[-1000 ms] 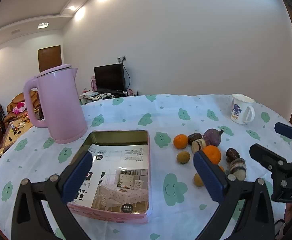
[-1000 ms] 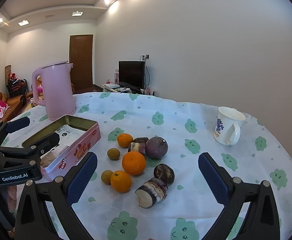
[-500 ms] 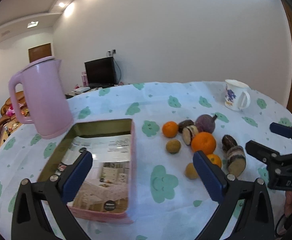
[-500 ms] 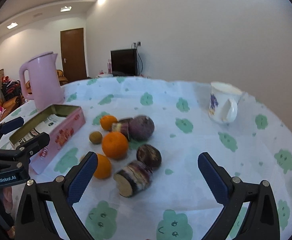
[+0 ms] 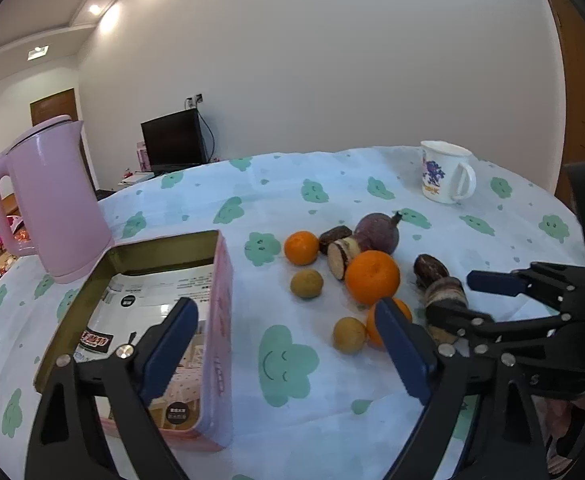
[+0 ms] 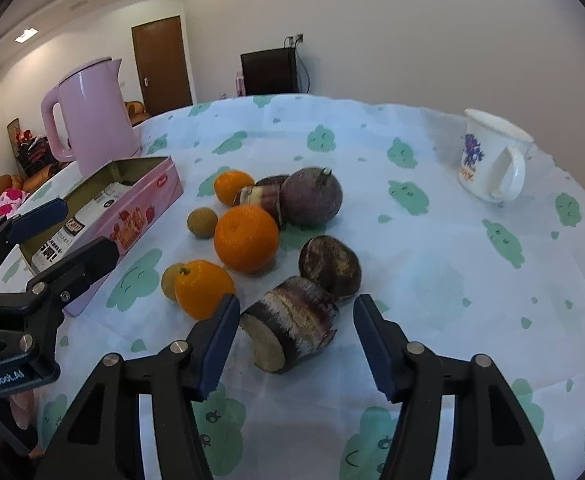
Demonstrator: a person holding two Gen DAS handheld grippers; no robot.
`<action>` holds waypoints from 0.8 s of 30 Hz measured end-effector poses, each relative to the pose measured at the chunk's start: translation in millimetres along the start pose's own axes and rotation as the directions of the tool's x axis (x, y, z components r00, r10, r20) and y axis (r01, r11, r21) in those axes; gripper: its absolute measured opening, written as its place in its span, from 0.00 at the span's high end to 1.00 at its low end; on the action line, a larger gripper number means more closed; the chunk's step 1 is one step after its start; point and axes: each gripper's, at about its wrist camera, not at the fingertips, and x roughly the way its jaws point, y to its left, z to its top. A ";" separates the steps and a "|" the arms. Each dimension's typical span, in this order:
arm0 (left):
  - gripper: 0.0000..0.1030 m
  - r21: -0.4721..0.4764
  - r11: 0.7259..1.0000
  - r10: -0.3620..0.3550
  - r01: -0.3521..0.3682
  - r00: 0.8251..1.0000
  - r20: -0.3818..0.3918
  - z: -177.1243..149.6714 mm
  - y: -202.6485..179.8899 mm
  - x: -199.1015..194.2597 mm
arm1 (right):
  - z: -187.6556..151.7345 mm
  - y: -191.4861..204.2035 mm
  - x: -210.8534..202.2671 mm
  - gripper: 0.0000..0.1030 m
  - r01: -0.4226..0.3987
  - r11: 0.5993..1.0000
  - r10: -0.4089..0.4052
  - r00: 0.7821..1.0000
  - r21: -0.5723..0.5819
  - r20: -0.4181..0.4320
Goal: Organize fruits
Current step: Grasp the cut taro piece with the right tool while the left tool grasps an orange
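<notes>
On the cloud-print cloth lie three oranges, two small brown-green round fruits, a purple round fruit, a dark stub and a cut purple cane piece. My right gripper hangs low over the cane piece, its jaws closing on either side of it with small gaps left. My left gripper is open and closing slightly. It straddles the right wall of the open pink tin, and its pads touch nothing. The right gripper also shows at the right of the left wrist view.
A pink kettle stands behind the tin at the left. A white mug stands at the far right of the round table. The tin holds a printed leaflet. A door and a dark screen lie beyond the table.
Both grippers have dropped closer to the table and tilted downward. The right jaws have narrowed sharply around the cane piece. The left jaws have narrowed a little near the tin's wall.
</notes>
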 end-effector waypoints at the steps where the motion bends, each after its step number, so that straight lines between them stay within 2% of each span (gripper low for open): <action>1: 0.11 0.006 1.000 -0.002 0.003 1.000 -0.003 0.1 -2.0 0.8 | -0.8 0.2 3.5 0.41 -0.009 1.000 0.009 1.000 0.002 -0.017; 4: 0.12 0.013 1.000 -0.014 0.014 1.000 -0.012 0.4 -4.6 2.1 | -1.5 1.7 7.7 0.45 -0.033 0.999 0.033 0.999 0.003 -0.040; 9: 0.29 0.022 0.998 -0.061 0.062 0.997 -0.049 1.6 -8.6 9.7 | -3.2 -1.0 3.0 0.46 -0.086 0.996 0.086 0.996 0.018 -0.015; 11: 0.34 0.029 0.996 -0.077 0.079 0.995 -0.060 1.6 -11.5 11.9 | -3.8 -2.9 -3.1 0.46 -0.079 0.996 0.079 0.997 0.030 0.019; 16: 0.36 0.065 0.992 -0.107 0.112 0.992 -0.071 4.1 -26.5 16.5 | -4.7 -14.9 -13.7 0.46 -0.018 0.995 0.010 0.997 0.102 0.078; 20: 0.53 0.087 0.982 -0.155 0.166 0.980 -0.123 6.7 -39.9 29.2 | -5.6 -22.8 -17.9 0.46 0.013 0.988 -0.028 0.995 0.151 0.096; 24: 0.58 0.095 0.974 -0.188 0.206 0.968 -0.168 7.8 -47.4 38.9 | -7.1 -27.5 -19.6 0.46 0.025 0.983 -0.044 0.994 0.181 0.102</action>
